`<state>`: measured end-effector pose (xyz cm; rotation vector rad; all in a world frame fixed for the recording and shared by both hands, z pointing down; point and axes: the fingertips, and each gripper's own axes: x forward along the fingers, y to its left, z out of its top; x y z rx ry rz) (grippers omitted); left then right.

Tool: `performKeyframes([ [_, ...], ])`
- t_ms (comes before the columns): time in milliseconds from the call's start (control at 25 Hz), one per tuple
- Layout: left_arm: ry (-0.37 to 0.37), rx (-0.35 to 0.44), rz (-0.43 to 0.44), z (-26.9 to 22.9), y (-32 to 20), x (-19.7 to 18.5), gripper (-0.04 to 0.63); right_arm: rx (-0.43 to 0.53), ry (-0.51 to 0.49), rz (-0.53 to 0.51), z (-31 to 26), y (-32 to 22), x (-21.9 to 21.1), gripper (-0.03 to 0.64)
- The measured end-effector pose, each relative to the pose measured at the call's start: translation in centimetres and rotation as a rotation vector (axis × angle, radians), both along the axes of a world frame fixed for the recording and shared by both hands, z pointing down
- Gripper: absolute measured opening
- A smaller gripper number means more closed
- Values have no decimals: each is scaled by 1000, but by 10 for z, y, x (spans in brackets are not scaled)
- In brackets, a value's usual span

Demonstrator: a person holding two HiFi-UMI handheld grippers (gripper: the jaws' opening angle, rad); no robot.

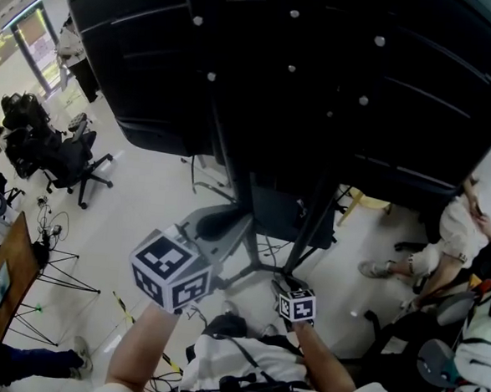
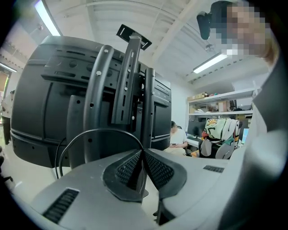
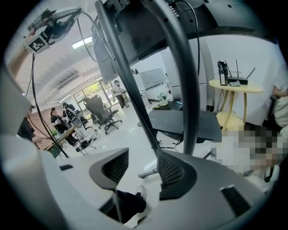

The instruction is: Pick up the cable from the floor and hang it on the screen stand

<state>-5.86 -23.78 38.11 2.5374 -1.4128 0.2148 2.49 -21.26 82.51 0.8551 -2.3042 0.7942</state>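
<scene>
Off the floor (image 1: 144, 201): cable (image 2: 105, 130) held up behind screen stand (image 2: 130, 81).
Stand is matte black metal, its perforated uprights running vertical, at 12 o'clock and close ahead of left tongs (image 2: 143, 152). The cable is thin, black and springy, pinched in the closed left tongs and bowing out toward 9 o'clock. Right tongs (image 3: 142, 152) gape empty, lower down; left looks nearer any hanging point.

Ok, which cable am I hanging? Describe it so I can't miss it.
Find the big black screen on its stand in the left gripper view. In front of the stand, a thin black cable arcs left from the shut fingers of the left gripper, then drops. Unlike the stand's thick bars, it is a wire-thin loop.
</scene>
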Motion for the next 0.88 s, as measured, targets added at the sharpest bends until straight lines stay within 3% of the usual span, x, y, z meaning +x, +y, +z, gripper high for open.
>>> performKeyframes([
  [360,-9,54,53,-33,3,5,17,39,41,46,5,-33,-1,224],
  [600,-49,35,-19,-35,-6,-8,17,59,95,128,14,-66,-22,224],
  [680,-14,1,-29,-33,-10,-11,17,35,83,140,15,-71,-34,224],
  [880,152,-86,-2,-37,-15,-17,17,30,46,97,17,-70,-66,224],
])
